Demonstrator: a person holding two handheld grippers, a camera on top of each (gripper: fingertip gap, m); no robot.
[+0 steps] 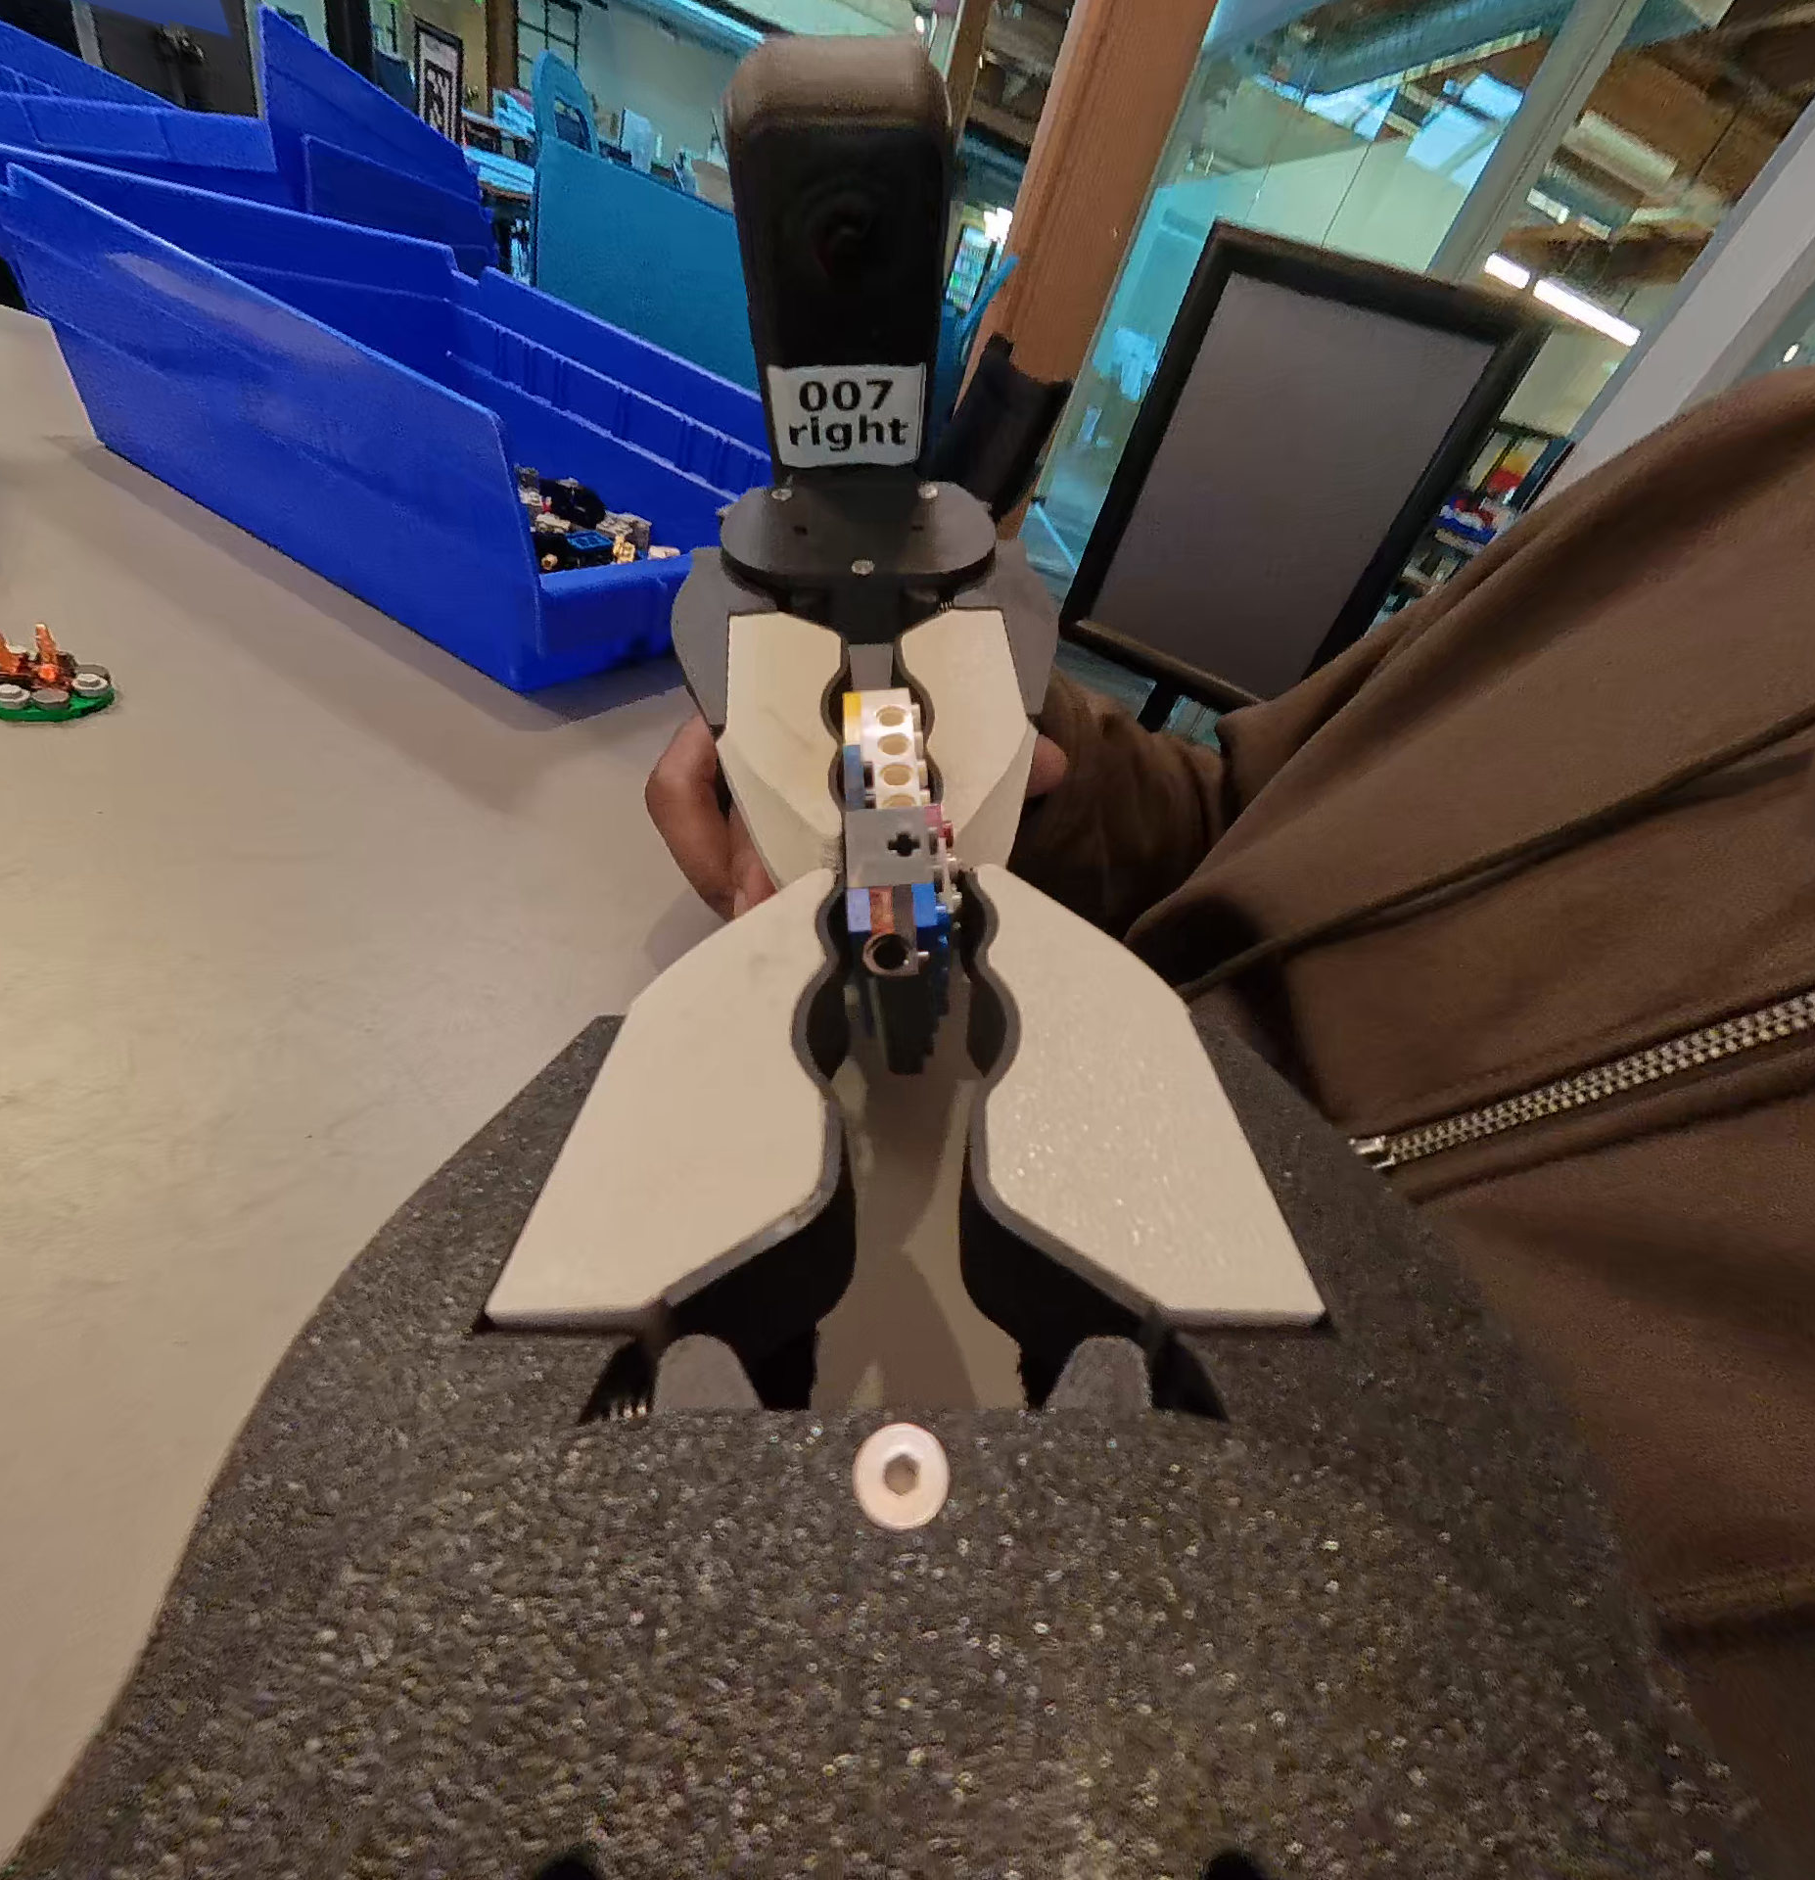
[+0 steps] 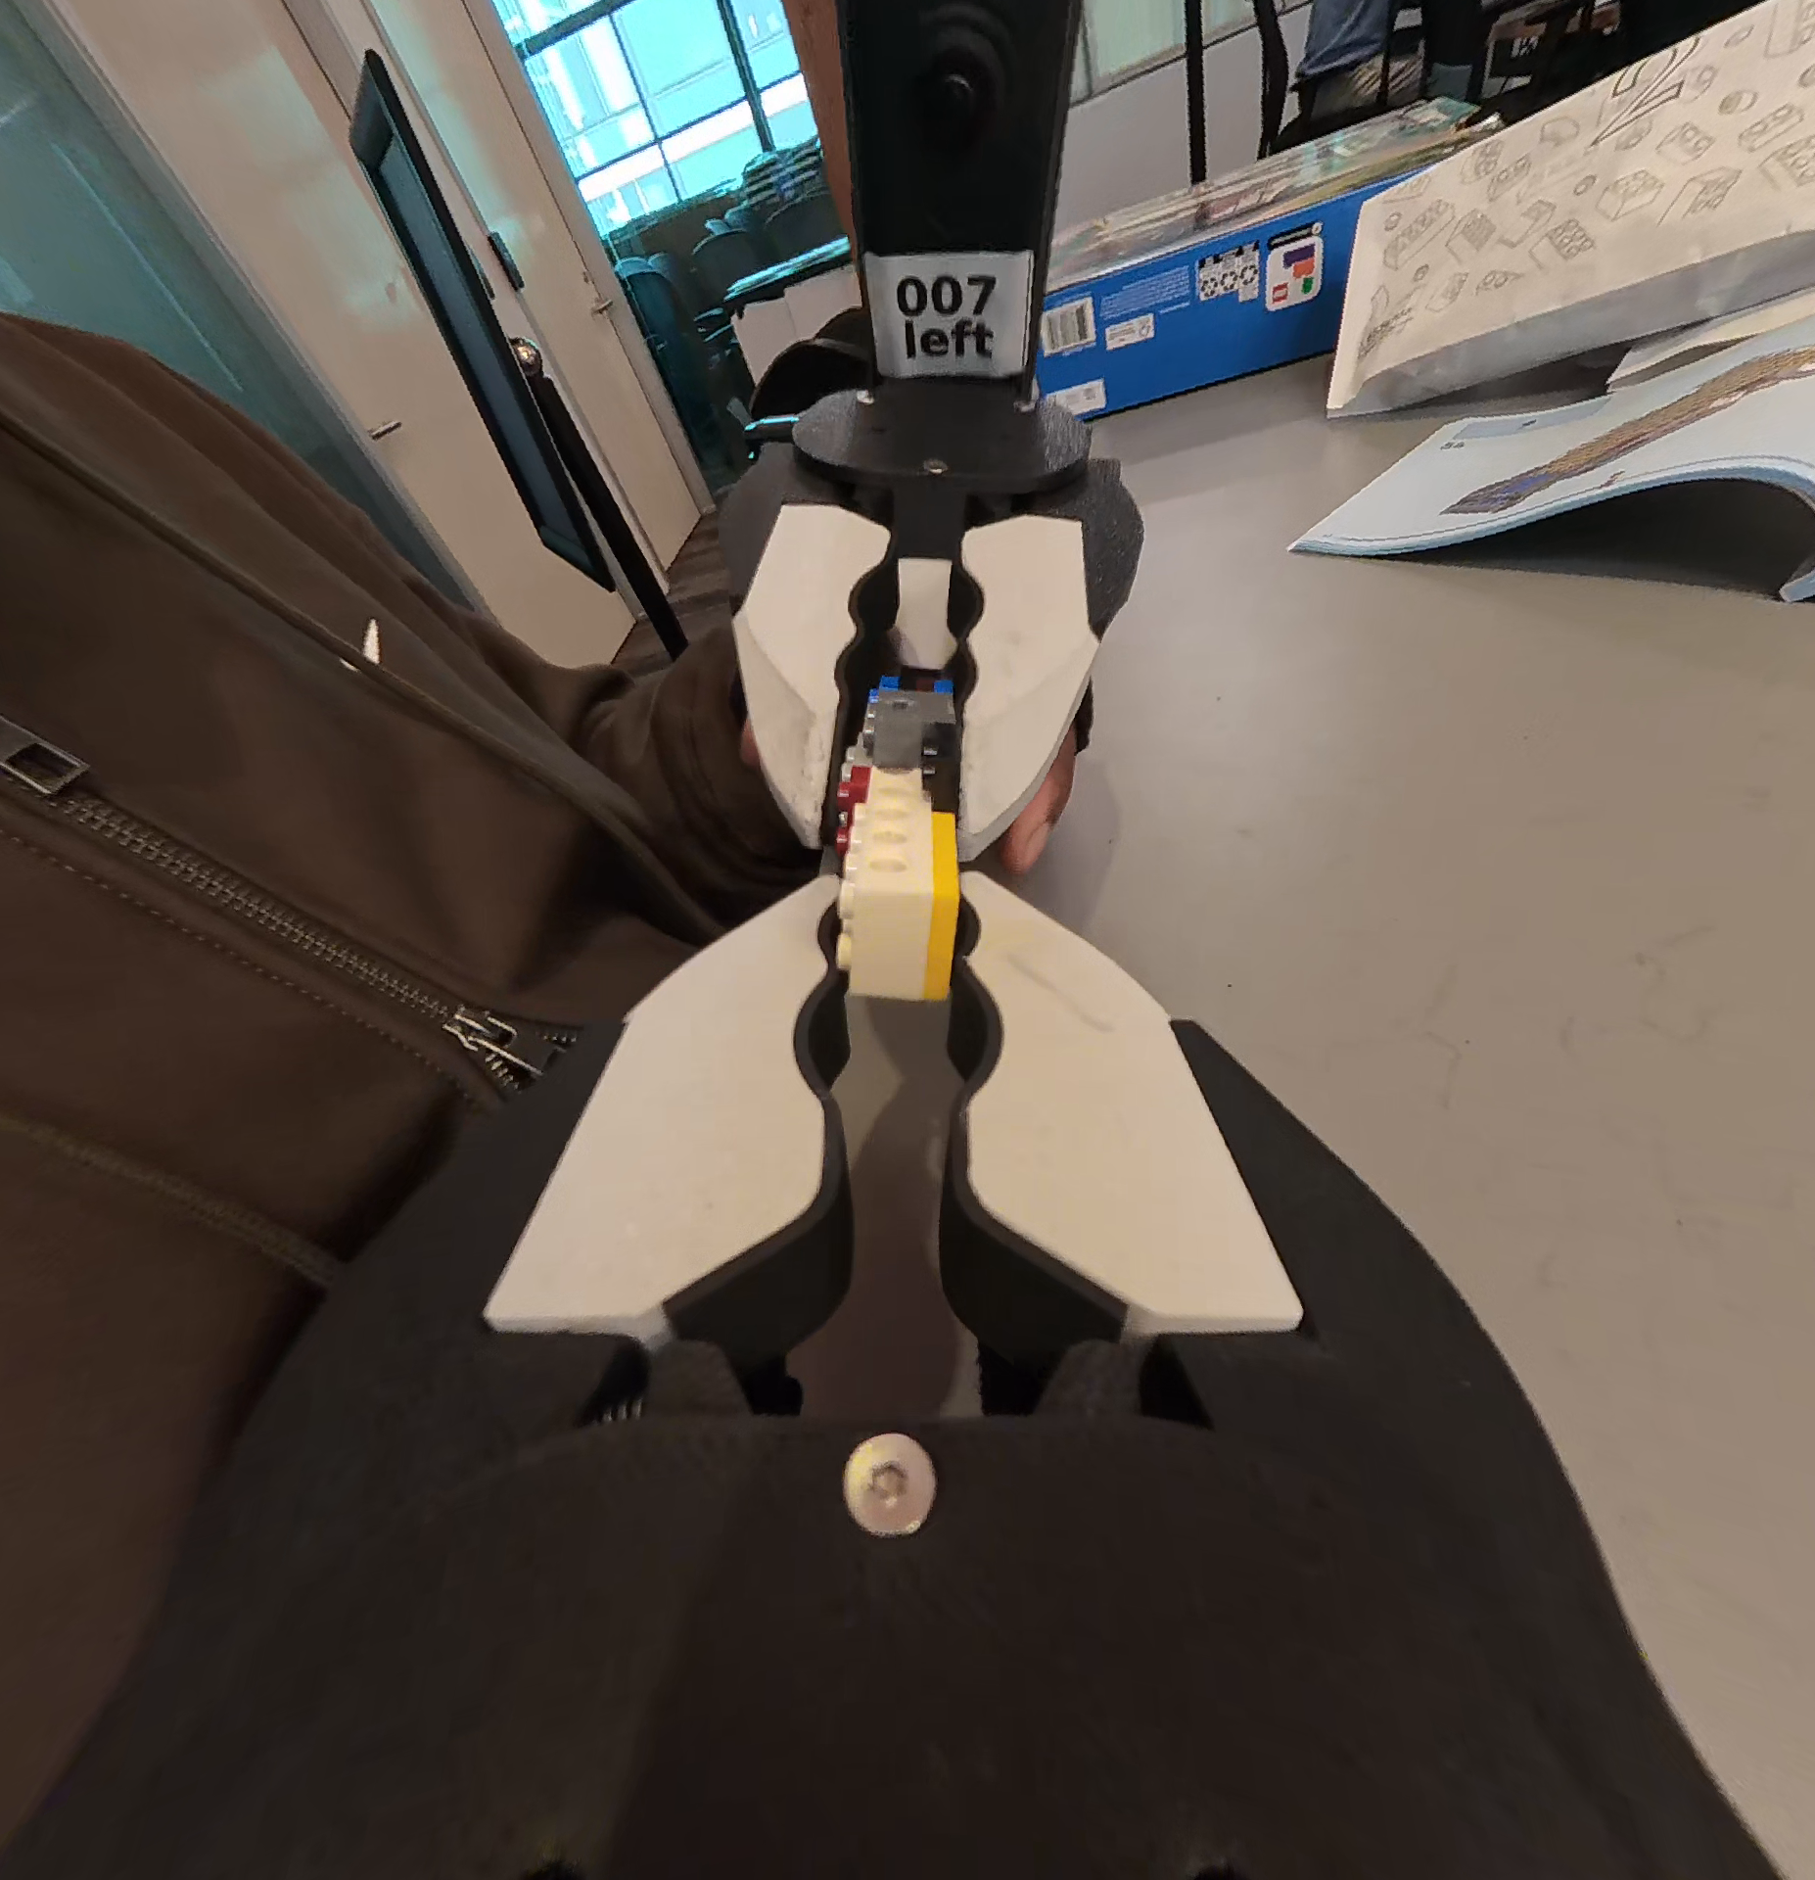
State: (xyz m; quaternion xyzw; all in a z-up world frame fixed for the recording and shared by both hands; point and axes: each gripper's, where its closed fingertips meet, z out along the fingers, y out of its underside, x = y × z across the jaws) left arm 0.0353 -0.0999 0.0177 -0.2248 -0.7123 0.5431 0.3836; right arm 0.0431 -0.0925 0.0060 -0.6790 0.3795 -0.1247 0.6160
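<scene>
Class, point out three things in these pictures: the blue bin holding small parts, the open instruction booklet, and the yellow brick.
blue bin [image 1: 303, 478]: left wrist view, side wall.
open instruction booklet [image 2: 1554, 478]: right wrist view, upper page.
yellow brick [image 2: 942, 900]: right wrist view, side face.

A small toy-brick assembly hangs above the grey desk, clamped from both ends. Its near part, seen from the left side, is blue with a grey block bearing a cross-shaped hole and a short grey tube; this end sits pressed in the left gripper. The far end is a white beam with a row of round holes, backed by a yellow brick, and sits gripped in the right gripper. Small dark red studs show along one side.
</scene>
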